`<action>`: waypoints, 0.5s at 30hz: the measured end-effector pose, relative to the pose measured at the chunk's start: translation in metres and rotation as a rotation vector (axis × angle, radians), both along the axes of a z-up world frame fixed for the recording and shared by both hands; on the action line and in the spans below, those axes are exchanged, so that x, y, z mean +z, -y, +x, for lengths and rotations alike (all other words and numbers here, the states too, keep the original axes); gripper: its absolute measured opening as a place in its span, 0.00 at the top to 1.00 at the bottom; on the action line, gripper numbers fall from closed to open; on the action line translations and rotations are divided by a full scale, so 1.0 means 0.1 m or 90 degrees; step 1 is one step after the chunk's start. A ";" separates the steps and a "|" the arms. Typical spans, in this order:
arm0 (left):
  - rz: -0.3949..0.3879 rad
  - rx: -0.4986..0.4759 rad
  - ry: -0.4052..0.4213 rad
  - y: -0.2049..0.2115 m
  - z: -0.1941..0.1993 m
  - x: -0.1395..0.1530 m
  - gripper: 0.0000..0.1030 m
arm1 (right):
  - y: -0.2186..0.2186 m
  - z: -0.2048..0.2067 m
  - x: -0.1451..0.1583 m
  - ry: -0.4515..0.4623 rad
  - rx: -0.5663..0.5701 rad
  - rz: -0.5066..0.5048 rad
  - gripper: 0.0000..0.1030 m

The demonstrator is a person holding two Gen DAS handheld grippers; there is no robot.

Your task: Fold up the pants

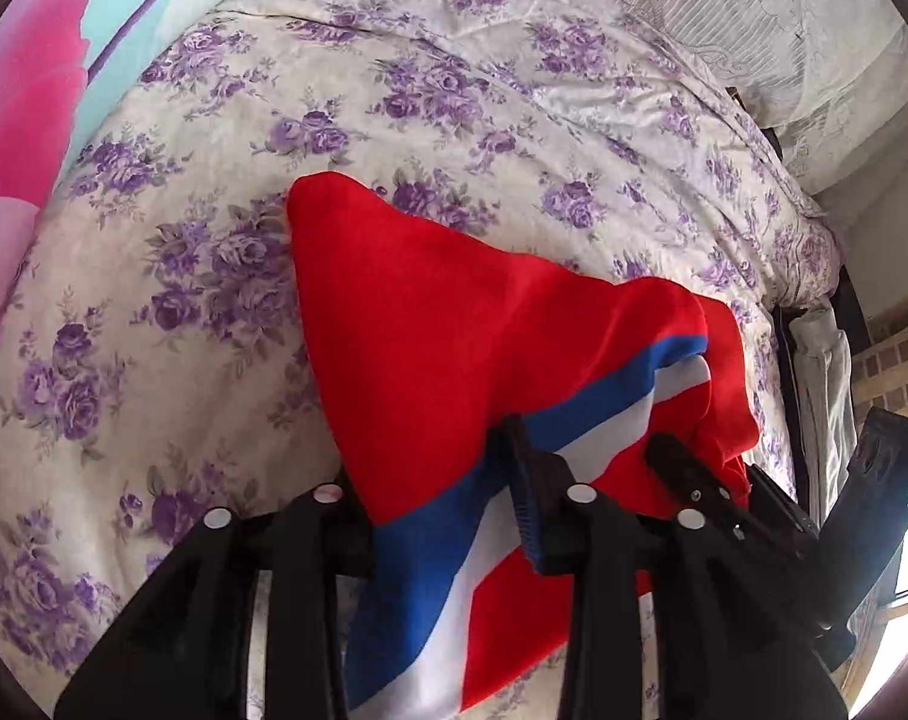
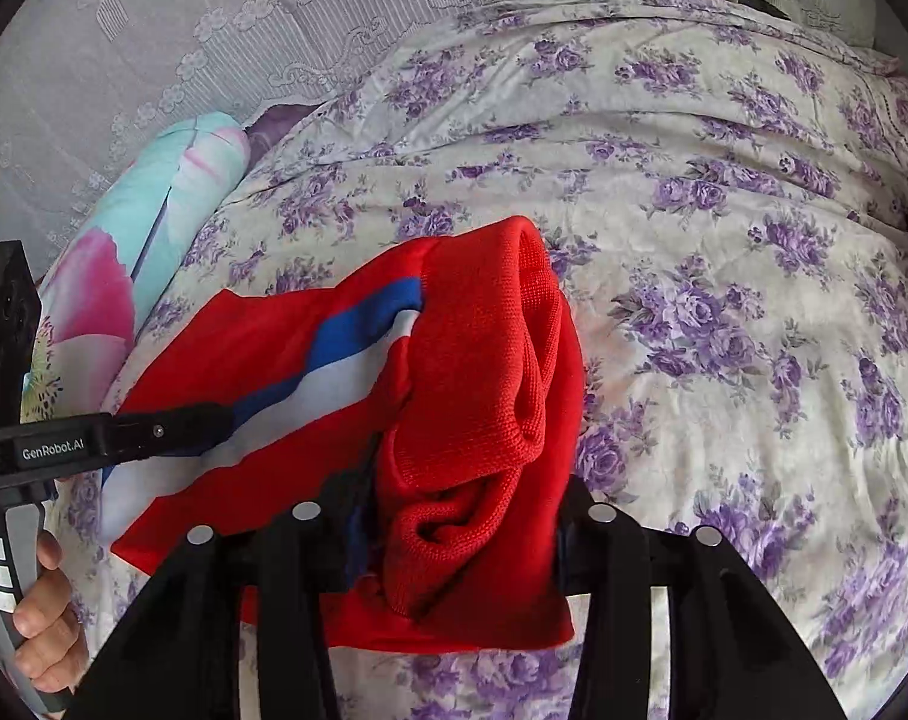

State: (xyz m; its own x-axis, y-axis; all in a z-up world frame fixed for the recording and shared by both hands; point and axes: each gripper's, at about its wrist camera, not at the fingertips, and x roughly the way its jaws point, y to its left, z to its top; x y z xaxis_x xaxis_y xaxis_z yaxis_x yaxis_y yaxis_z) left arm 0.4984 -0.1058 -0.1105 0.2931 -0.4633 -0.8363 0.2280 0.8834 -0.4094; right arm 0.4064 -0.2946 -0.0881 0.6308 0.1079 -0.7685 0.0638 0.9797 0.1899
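Both grippers clamped on the red pants (image 1: 429, 324). My left gripper (image 1: 438, 498) pinches the blue-white side stripe (image 1: 598, 402); my right gripper (image 2: 454, 510) grips the bunched ribbed red fabric. Pants hang partly lifted over the middle of the floral bed (image 2: 724, 210); pink-teal pillow (image 1: 45, 90) at its left edge.

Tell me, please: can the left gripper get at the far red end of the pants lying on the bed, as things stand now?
Probably not at once: the left gripper is shut on the pants at their striped part. The far end lies uncovered on the floral bedspread, so releasing first would leave the way free.
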 end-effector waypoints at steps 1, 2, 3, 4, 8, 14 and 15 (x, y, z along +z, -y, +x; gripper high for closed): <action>0.014 0.001 0.003 -0.01 -0.01 0.03 0.57 | -0.01 -0.01 0.04 -0.008 0.001 -0.017 0.41; 0.033 0.001 0.010 -0.02 -0.05 0.09 0.58 | -0.02 -0.02 0.10 -0.018 0.001 -0.030 0.40; 0.056 0.005 0.024 -0.04 -0.12 0.19 0.58 | -0.01 -0.07 0.19 -0.023 -0.006 -0.043 0.40; 0.072 0.004 0.043 -0.07 -0.22 0.32 0.56 | 0.00 -0.16 0.34 -0.008 -0.019 -0.056 0.40; 0.135 0.035 0.159 -0.33 -0.88 0.95 0.15 | -0.11 -0.79 1.02 0.083 -0.078 -0.151 0.21; 0.129 0.027 0.262 -0.53 -2.38 1.52 0.05 | -0.57 -2.03 1.56 0.139 -0.009 -0.163 0.04; 0.125 0.016 0.262 -0.55 -2.60 1.53 0.05 | -0.65 -2.23 1.56 0.155 -0.006 -0.172 0.04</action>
